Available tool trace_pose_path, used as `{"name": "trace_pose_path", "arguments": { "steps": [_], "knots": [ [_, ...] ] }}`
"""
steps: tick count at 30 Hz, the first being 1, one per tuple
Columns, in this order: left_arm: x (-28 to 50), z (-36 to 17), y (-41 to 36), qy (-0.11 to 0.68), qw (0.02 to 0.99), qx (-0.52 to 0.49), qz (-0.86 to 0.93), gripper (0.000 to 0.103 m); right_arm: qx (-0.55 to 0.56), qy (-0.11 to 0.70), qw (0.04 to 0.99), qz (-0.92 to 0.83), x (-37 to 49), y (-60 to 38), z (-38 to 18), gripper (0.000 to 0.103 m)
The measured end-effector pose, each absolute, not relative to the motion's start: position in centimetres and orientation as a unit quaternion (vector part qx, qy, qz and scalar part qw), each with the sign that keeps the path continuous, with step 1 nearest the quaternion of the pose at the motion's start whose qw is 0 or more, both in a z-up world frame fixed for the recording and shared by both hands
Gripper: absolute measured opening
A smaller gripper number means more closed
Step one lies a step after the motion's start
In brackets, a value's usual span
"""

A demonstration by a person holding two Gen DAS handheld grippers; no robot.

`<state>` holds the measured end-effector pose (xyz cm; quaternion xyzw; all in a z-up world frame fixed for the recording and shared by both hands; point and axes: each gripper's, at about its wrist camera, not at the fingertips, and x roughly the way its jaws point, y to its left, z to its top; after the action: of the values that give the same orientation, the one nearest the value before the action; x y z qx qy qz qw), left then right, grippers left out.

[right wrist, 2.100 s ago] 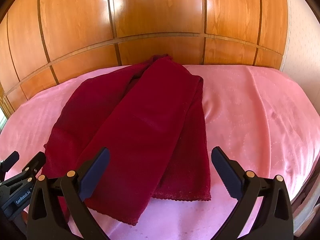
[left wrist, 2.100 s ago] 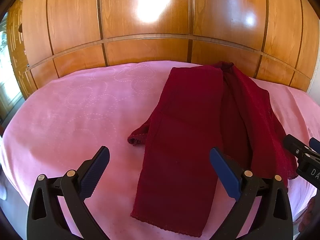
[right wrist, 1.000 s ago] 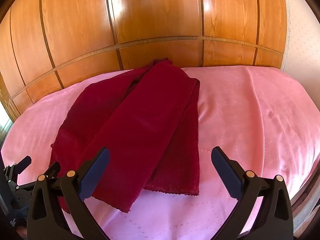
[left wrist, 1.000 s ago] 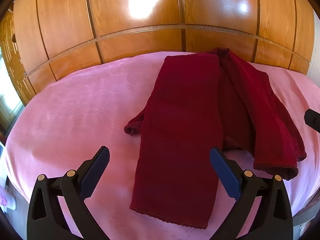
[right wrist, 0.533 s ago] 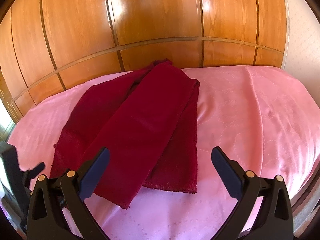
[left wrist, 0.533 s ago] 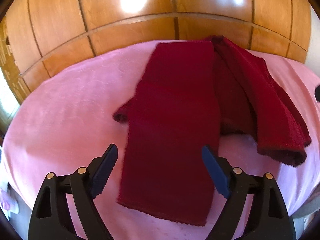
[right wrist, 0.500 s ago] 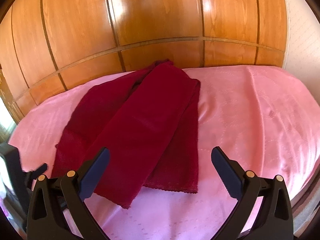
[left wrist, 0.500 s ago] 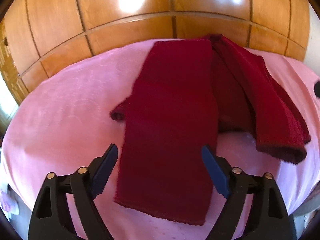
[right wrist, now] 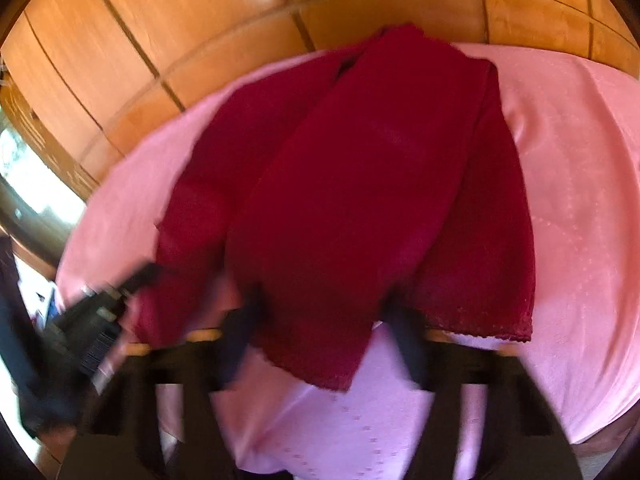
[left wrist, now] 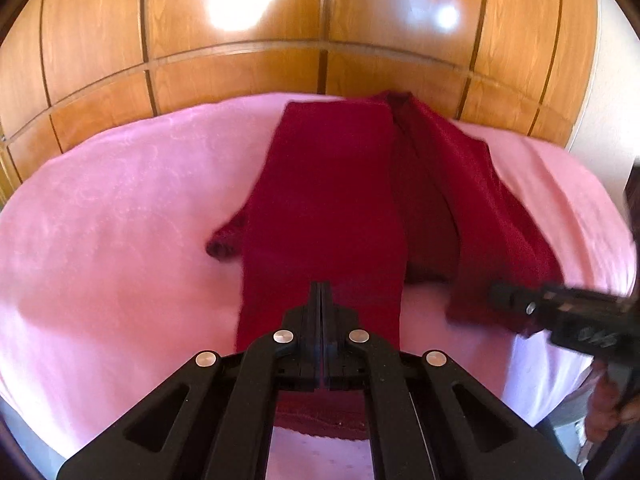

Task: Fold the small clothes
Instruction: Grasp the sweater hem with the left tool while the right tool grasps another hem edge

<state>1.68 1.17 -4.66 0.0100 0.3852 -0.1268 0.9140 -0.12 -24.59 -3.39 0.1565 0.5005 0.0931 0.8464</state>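
Left wrist view: the left gripper [left wrist: 321, 292] has its jaws together over the near end of the left strip of the garment [left wrist: 332, 200], though a pinch of cloth is not clear. The garment lies on the pink bed [left wrist: 120, 220], its long axis running away toward the wooden wall [left wrist: 240, 60]. The right gripper [right wrist: 320, 328], blurred, is closing astride the other strip's near hem, pads not yet pressing.

You have a pink bedcover [left wrist: 120, 216] spread smooth over the work surface, faint dotted patterning visible in its weave. Behind it stands a glossy wooden panelled wall [left wrist: 240, 52] with dark grooves and bright glare patches. A daylit window [right wrist: 24, 168] shows at left.
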Motion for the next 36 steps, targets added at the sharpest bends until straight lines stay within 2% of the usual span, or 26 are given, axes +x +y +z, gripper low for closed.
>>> {"name": "trace_pose_path", "arguments": {
  "steps": [4,15,22,29,30,32,33,34,35,36],
  "knots": [
    [3.1,-1.8,4.3,0.364,0.921,-0.051,-0.127,0.000,0.140,0.464,0.869,0.100,-1.3,-26.1,-0.9,0.013],
    [11.9,4.7,12.5,0.311,0.944,-0.105,-0.040,0.000,0.133,0.374,0.915,-0.075,0.1,-40.1,5.8,0.012],
    [22.5,6.4,15.7,0.322,0.943,-0.075,0.046,0.000,0.131,0.389,0.890,-0.199,5.8,-49.7,4.4,0.012],
    [30.5,6.5,19.0,0.343,0.923,-0.061,0.163,0.000,0.123,0.416,0.862,-0.263,11.3,-54.1,2.3,0.014],
    [31.0,6.2,19.6,0.350,0.919,-0.066,0.172,0.000,0.123,0.416,0.863,-0.258,11.5,-54.0,2.3,0.020],
    [31.3,5.5,20.8,0.361,0.909,-0.085,0.189,0.001,0.127,0.403,0.870,-0.253,11.1,-54.5,2.4,0.052],
    [31.1,5.2,21.0,0.363,0.909,-0.093,0.182,0.004,0.127,0.392,0.875,-0.253,10.6,-54.2,2.6,0.076],
    [30.5,4.8,21.1,0.363,0.911,-0.098,0.172,0.020,0.122,0.380,0.880,-0.257,9.9,-53.5,2.9,0.082],
    [29.9,4.6,21.0,0.359,0.913,-0.099,0.168,0.041,0.118,0.374,0.884,-0.255,9.3,-53.1,3.1,0.082],
    [29.1,4.2,20.9,0.354,0.916,-0.100,0.159,0.047,0.117,0.375,0.886,-0.244,8.6,-52.4,3.1,0.083]
  ]
}}
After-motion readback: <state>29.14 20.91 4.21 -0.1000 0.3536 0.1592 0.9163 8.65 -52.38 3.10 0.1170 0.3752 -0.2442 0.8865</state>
